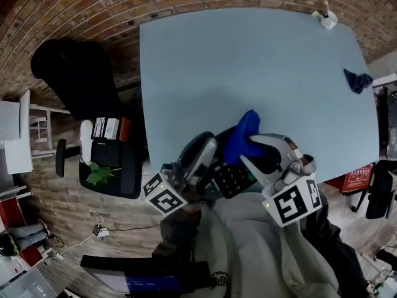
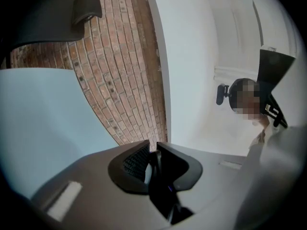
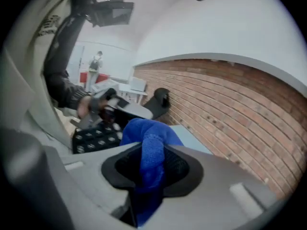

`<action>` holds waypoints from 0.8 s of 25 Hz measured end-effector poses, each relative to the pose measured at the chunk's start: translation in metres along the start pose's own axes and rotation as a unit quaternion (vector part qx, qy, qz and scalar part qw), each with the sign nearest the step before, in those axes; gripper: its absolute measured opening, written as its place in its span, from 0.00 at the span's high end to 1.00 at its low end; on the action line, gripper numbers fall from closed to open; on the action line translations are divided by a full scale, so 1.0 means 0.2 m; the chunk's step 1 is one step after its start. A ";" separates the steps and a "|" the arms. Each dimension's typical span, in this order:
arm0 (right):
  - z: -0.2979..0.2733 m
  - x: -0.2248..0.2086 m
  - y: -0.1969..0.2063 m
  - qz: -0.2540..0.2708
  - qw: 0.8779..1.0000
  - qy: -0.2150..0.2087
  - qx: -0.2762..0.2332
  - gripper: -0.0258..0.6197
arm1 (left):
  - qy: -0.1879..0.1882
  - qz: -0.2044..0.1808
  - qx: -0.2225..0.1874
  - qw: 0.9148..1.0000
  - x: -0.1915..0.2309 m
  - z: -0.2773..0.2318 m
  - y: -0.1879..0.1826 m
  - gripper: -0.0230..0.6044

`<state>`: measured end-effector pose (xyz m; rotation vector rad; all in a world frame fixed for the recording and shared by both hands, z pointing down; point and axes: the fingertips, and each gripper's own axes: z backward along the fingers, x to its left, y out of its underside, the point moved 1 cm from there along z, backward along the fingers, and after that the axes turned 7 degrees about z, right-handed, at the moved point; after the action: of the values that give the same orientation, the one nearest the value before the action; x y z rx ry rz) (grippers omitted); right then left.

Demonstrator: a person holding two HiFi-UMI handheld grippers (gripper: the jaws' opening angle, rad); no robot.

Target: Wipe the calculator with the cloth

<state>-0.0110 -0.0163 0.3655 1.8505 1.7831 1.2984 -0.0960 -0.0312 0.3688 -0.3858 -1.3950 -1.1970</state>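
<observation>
The black calculator (image 1: pixel 233 180) is held up off the light blue table (image 1: pixel 248 61), near its front edge. My left gripper (image 1: pixel 201 157) is shut on the calculator's thin dark edge (image 2: pixel 156 172), which runs between the pads in the left gripper view. My right gripper (image 1: pixel 257 154) is shut on a bright blue cloth (image 1: pixel 242 136), bunched just above the calculator. In the right gripper view the cloth (image 3: pixel 149 162) fills the gap between the jaws, and the calculator's keys (image 3: pixel 96 138) and the left gripper (image 3: pixel 120 110) show beyond it.
A dark blue rag (image 1: pixel 358 80) lies at the table's right edge and a small white object (image 1: pixel 327 19) at its far edge. A black chair (image 1: pixel 74 73) and a green plant (image 1: pixel 99 174) stand to the left. A brick wall (image 2: pixel 120 71) runs behind.
</observation>
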 end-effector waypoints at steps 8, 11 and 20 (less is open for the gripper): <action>-0.03 0.04 -0.17 0.092 0.995 0.033 0.019 0.80 | -0.010 -0.028 0.005 1.000 -0.07 -0.01 0.00 0.91; -0.03 0.06 -0.18 0.088 0.996 0.027 0.004 0.80 | -0.008 -0.028 -0.004 1.000 -0.08 0.02 -0.02 0.91; 0.03 0.02 -0.09 0.051 0.998 0.025 0.024 0.80 | -0.012 -0.025 -0.007 1.000 -0.10 0.03 0.03 0.91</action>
<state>-0.0185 -0.0072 0.3511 1.9756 1.7809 1.3613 -0.0900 -0.0150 0.3548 -0.3774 -1.4242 -1.2483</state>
